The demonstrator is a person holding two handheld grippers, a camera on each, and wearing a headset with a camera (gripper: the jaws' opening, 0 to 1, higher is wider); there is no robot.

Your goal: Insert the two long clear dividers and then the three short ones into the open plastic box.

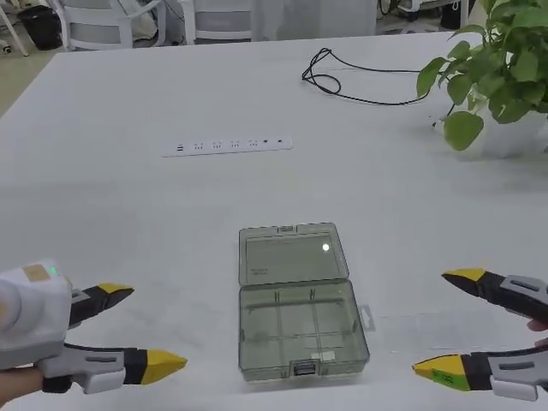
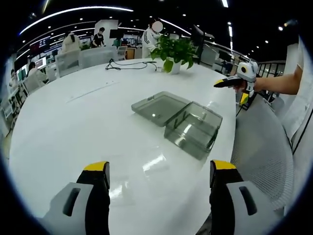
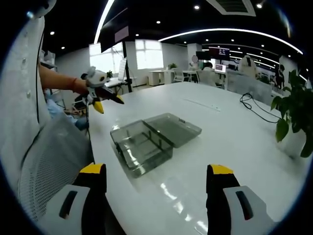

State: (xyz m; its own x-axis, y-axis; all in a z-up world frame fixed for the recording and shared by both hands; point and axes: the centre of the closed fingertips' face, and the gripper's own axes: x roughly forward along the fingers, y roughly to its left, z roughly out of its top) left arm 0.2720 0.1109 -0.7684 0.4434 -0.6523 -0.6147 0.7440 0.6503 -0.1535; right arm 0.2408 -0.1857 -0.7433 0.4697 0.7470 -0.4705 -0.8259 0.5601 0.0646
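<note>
Flanking box (image 1: 248,342): your left tool (image 1: 154,327) and right tool (image 1: 431,322) sit either side of it, jaws wide apart, holding nothing.
Box: open on counter (image 1: 171,214), lid (image 1: 291,255) flat beyond base; faint partition lines (image 1: 312,318) inside.
Risk: light box may skid when you press in.

Open box (image 1: 291,257) — between left gripper (image 1: 156,327), right gripper (image 1: 430,322).
</note>
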